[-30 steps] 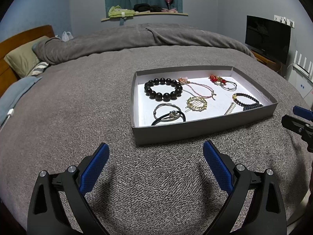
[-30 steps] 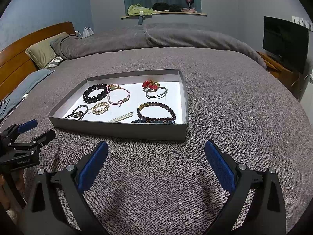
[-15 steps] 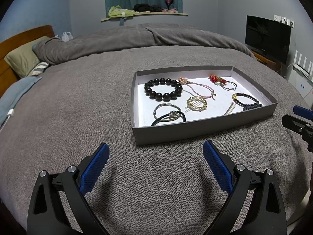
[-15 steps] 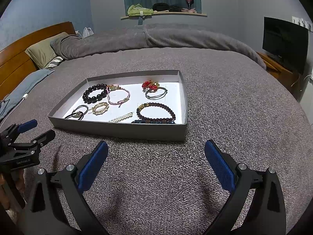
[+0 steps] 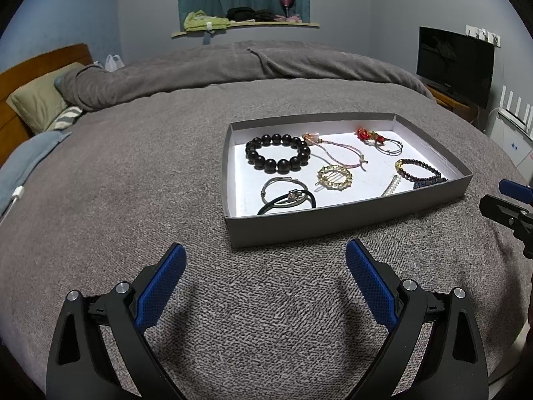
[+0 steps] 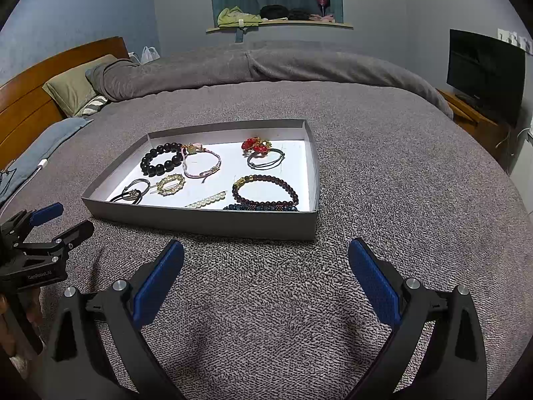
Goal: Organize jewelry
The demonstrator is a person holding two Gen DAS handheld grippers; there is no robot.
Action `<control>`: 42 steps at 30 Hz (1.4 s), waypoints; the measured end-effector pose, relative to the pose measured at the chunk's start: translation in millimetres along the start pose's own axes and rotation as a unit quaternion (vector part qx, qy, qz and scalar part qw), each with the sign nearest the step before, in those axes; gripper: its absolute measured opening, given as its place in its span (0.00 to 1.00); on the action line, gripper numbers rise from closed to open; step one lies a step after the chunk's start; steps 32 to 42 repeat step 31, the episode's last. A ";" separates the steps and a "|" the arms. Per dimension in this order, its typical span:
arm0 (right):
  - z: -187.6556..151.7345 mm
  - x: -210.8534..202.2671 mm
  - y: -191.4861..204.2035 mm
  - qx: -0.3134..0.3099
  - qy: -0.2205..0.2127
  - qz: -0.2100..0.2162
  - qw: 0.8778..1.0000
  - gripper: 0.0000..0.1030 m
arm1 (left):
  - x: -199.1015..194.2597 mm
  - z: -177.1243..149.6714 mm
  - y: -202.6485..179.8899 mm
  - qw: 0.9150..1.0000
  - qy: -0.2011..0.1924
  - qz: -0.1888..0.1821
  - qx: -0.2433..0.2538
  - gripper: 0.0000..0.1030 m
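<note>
Lying in the grey tray (image 6: 200,221) on the bed (image 6: 399,180): black bead bracelet (image 6: 161,163), hair ties (image 6: 131,193), pearl clip (image 6: 206,200); both tongs (image 5: 265,281) (image 6: 266,283) gaping empty.

Left tongs (image 5: 265,280) agape; right tongs (image 6: 266,281) agape, empty

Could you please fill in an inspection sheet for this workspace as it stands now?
Surface: grey blanket covering the bed.
Job's things: grey tray holding a black bead bracelet, pink cord bracelet, gold round clip, pearl clip and others.
Clutter: nothing seen on the blanket by the tray.
Grippers: left gripper and right gripper both open, empty.
Cables: white cable at the bed's edge.
Surroundings: pillow, television, window shelf.
</note>
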State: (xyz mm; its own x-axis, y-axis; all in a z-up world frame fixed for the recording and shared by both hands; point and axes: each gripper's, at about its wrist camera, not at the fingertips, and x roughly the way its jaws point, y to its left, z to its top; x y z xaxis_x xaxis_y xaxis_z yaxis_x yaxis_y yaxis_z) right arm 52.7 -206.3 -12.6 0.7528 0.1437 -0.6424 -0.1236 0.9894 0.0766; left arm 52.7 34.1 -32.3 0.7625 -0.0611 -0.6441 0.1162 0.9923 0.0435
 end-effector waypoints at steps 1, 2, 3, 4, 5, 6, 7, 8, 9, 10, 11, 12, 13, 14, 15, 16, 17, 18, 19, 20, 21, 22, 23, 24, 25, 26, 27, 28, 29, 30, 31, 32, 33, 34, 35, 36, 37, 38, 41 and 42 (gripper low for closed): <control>0.0 0.1 -0.7 0.000 0.000 0.000 1.000 0.95 | -0.1 0.1 0.1 1.000 0.000 0.000 0.000 0.93; -0.2 -0.2 -0.3 -0.001 0.000 0.000 1.000 0.95 | -0.1 0.1 0.2 1.000 0.000 0.000 0.000 0.93; -0.5 -0.2 -0.7 -0.001 0.001 0.000 1.000 0.95 | 0.2 -0.2 0.2 1.000 0.000 0.001 0.000 0.93; -0.6 -0.2 -1.2 -0.002 0.001 0.000 1.000 0.95 | 0.1 -0.2 0.1 1.000 0.000 0.001 0.000 0.93; -0.6 -0.5 -1.0 -0.002 0.001 0.001 1.000 0.95 | 0.1 -0.2 0.2 1.000 0.001 0.001 0.000 0.93; -0.5 -0.7 -1.3 -0.002 0.001 0.001 1.000 0.95 | 0.4 -0.1 0.4 1.000 0.001 0.001 0.001 0.93; -0.5 -0.8 -1.7 -0.003 0.001 0.000 1.000 0.95 | 0.4 -0.1 0.4 1.000 0.001 0.001 0.001 0.93; -0.5 -0.6 -0.9 -0.003 0.001 0.000 1.000 0.95 | 0.4 -0.2 0.4 1.000 0.001 0.001 0.001 0.93; -0.5 -0.6 -1.6 -0.002 0.001 0.000 1.000 0.95 | 0.3 -0.1 0.5 1.000 0.001 0.001 0.001 0.93; -0.3 -0.2 -0.5 -0.003 0.001 0.000 1.000 0.95 | 0.3 0.0 0.4 1.000 0.001 0.001 0.001 0.93; -0.4 -0.1 -0.8 -0.003 0.002 0.000 1.000 0.95 | 0.4 0.0 0.5 1.000 0.001 0.001 0.001 0.93; -0.4 -0.1 -1.0 -0.003 0.002 0.000 1.000 0.95 | 0.2 0.0 0.6 1.000 0.001 0.003 0.000 0.93; -0.4 -0.3 -1.2 -0.003 0.002 0.000 1.000 0.95 | 0.1 0.1 0.5 1.000 0.000 0.004 0.000 0.93; -0.3 -0.3 -0.7 -0.003 0.001 0.000 1.000 0.95 | -0.1 0.1 0.6 1.000 -0.001 0.006 0.001 0.93; -0.3 -0.5 -1.4 -0.004 0.001 0.000 1.000 0.95 | 0.0 0.1 0.6 1.000 -0.003 0.007 0.003 0.93; -0.3 -0.4 -0.9 -0.003 0.001 0.000 1.000 0.95 | 0.0 0.2 1.0 1.000 -0.004 0.007 0.003 0.93; -0.3 -0.3 -0.8 -0.003 0.001 0.000 1.000 0.95 | -0.1 0.3 1.2 1.000 -0.007 0.008 0.005 0.93; -0.3 -0.3 -1.1 -0.003 0.001 0.000 1.000 0.95 | -0.3 0.2 1.4 1.000 -0.008 0.009 0.006 0.93; -0.3 -0.2 -0.3 -0.003 0.001 0.000 1.000 0.95 | -0.3 0.4 1.4 1.000 -0.009 0.009 0.008 0.93; -0.2 -0.3 -0.4 -0.003 0.001 0.000 1.000 0.95 | -1.2 0.5 1.6 1.000 -0.013 0.009 0.009 0.93; -0.2 -0.3 -1.1 -0.003 0.002 -0.001 1.000 0.95 | -2.1 0.5 2.2 1.000 -0.016 0.009 0.009 0.93; -0.1 0.1 -1.2 -0.003 0.002 -0.001 1.000 0.95 | -1.9 1.0 2.8 1.000 -0.015 0.007 0.008 0.93; 0.0 -0.2 -2.1 -0.003 0.002 -0.001 1.000 0.95 | -0.8 1.5 3.8 1.000 -0.010 0.007 0.005 0.93; 0.0 0.1 -1.7 -0.003 0.001 -0.001 1.000 0.95 | 1.0 1.8 4.6 1.000 -0.004 0.006 0.002 0.93; 0.0 0.3 -2.0 -0.003 0.001 -0.001 1.000 0.95 | 2.1 2.3 4.9 1.000 0.001 0.005 0.001 0.93; 0.2 0.7 -1.7 -0.004 0.001 -0.001 1.000 0.95 | 3.1 2.3 5.1 1.000 0.004 0.005 0.001 0.93; 0.2 0.7 -1.3 -0.003 0.001 -0.001 1.000 0.95 | 3.7 2.0 5.3 1.000 0.006 0.008 0.000 0.93; 0.1 1.2 -2.6 -0.003 0.002 -0.002 1.000 0.95 | 3.9 1.8 5.3 1.000 0.007 0.007 0.001 0.93; 0.4 1.5 -2.0 -0.003 0.003 -0.002 1.000 0.95 | 4.0 1.8 5.2 1.000 0.008 0.005 0.002 0.93; 0.5 2.1 -3.1 -0.002 0.003 -0.003 1.000 0.95 | 3.8 1.7 5.4 1.000 0.008 0.004 0.002 0.93; 0.5 2.9 -4.6 -0.001 0.004 -0.002 1.000 0.95 | 3.7 1.9 5.7 1.000 0.008 0.004 0.002 0.93; 0.5 2.9 -4.6 -0.001 0.004 -0.002 1.000 0.95 | 3.7 1.9 5.7 1.000 0.008 0.004 0.002 0.93; 0.5 2.9 -4.6 -0.001 0.004 -0.002 1.000 0.95 | 3.7 1.9 5.7 1.000 0.008 0.004 0.002 0.93; 0.5 2.9 -4.6 -0.001 0.004 -0.002 1.000 0.95 | 3.7 1.9 5.7 1.000 0.008 0.004 0.002 0.93; 0.5 2.9 -4.6 -0.001 0.004 -0.002 1.000 0.95 | 3.7 1.9 5.7 1.000 0.008 0.004 0.002 0.93; 0.5 2.9 -4.6 -0.001 0.004 -0.002 1.000 0.95 | 3.7 1.9 5.7 1.000 0.008 0.004 0.002 0.93; 0.5 2.9 -4.6 -0.001 0.004 -0.002 1.000 0.95 | 3.7 1.9 5.7 1.000 0.008 0.004 0.002 0.93; 0.5 2.9 -4.6 -0.001 0.004 -0.002 1.000 0.95 | 3.7 1.9 5.7 1.000 0.008 0.004 0.002 0.93; 0.5 2.9 -4.6 -0.001 0.004 -0.002 1.000 0.95 | 3.7 1.9 5.7 1.000 0.008 0.004 0.002 0.93; 0.5 2.9 -4.6 -0.001 0.004 -0.002 1.000 0.95 | 3.7 1.9 5.7 1.000 0.008 0.004 0.002 0.93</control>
